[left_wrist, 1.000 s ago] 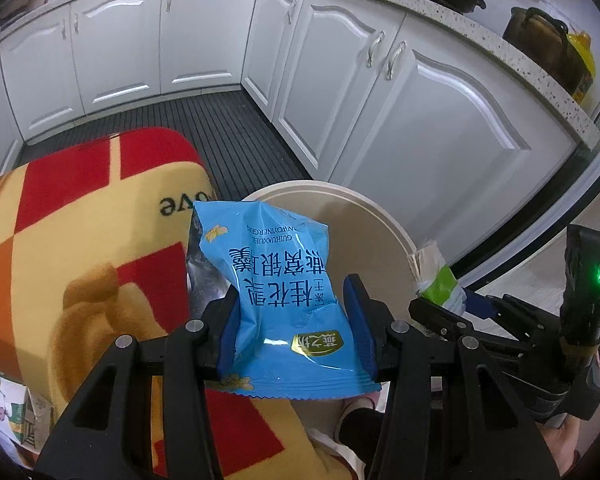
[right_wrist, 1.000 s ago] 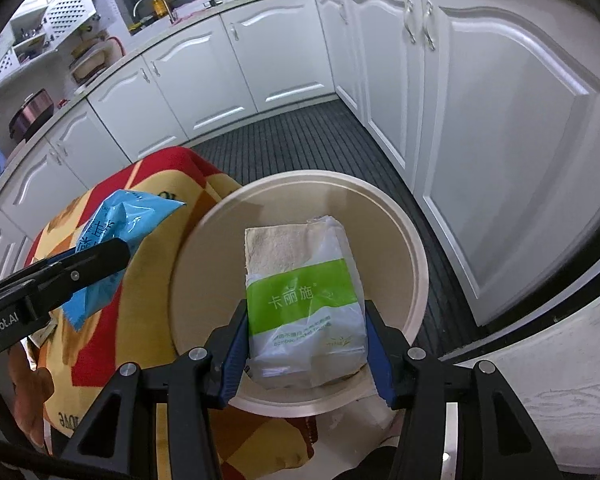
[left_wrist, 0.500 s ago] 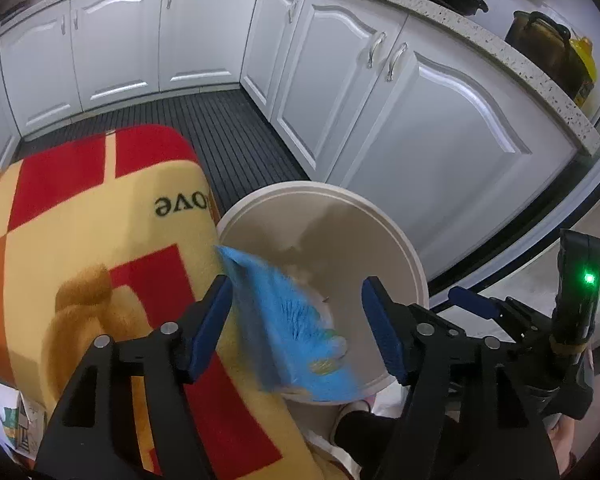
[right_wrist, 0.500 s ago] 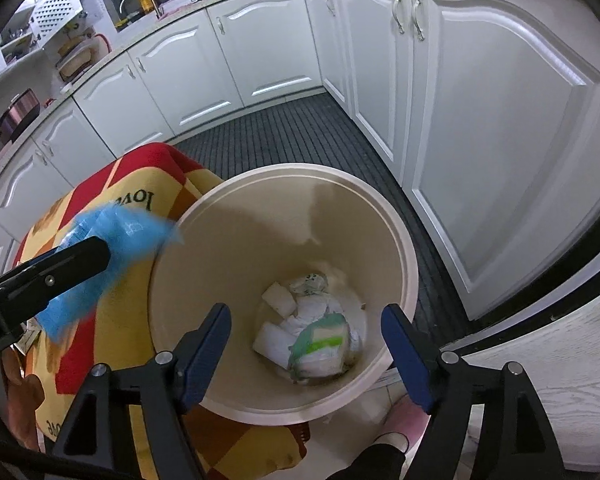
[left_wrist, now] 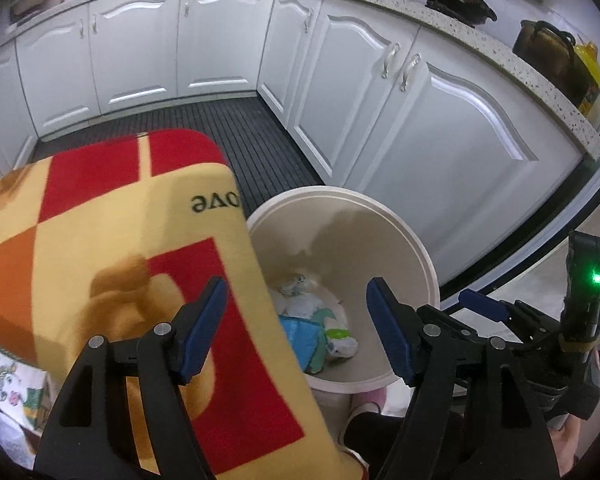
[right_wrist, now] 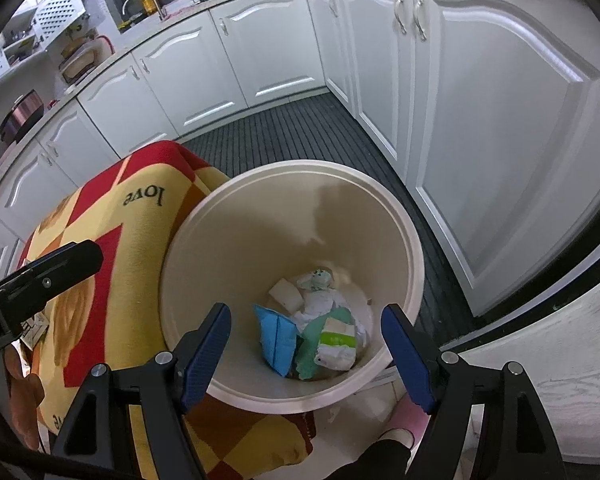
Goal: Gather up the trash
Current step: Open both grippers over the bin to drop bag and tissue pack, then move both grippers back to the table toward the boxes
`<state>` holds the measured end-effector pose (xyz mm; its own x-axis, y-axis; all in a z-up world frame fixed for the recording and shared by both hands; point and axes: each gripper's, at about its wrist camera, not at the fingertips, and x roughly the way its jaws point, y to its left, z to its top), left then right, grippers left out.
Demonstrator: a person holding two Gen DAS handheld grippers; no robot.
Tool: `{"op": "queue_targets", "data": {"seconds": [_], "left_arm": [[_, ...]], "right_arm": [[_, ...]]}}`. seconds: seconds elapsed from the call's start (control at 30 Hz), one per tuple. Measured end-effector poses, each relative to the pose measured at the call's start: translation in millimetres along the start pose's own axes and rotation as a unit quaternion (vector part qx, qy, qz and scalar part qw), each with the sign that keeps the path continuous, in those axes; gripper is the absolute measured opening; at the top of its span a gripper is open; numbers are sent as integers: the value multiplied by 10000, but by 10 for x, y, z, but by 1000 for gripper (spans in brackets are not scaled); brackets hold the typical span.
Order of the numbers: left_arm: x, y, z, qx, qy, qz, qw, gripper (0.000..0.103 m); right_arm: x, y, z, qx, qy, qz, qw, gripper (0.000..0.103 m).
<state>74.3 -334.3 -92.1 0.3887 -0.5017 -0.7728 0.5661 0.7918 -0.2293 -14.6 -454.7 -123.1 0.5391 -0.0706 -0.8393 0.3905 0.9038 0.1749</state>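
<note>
both over the bin so drops land inside. left tool jaws opening, nothing between them; right tool wide open, empty. blue packet and green-label packet lie at bin bottom, below right tool's tips.

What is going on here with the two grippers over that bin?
A person is collecting trash with a gripper in each hand. Both hang above the cream bin. The left gripper is opening with nothing between its jaws; the right gripper is open and empty. The blue snack bag and the green-and-white packet lie at the bottom among crumpled tissues, beside the red-and-yellow blanket.
</note>
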Motion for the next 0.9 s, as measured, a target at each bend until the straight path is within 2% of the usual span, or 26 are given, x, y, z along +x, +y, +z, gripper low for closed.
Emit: {"op": "queue_targets", "data": {"seconds": [0.2,0.53,0.67,0.9], "left_arm": [[-198,124,-35,-75,-243,311,9992,71],[-551,544,-156,-434,-441,659,9959,71],[-743,754,-254,-584,-469,724,9946,71],[-1117,1311,-383,-765,-378,1083,9905,71]], "right_arm": [[-68,166,-14,-107,-88,75,9999,75],[-174,634,-56,-471,-206,225,9984,75],[-200,841,-66,-607,-224,377,9972,75],[-179,1346,-100,-1043,-144,798,9912,75]]}}
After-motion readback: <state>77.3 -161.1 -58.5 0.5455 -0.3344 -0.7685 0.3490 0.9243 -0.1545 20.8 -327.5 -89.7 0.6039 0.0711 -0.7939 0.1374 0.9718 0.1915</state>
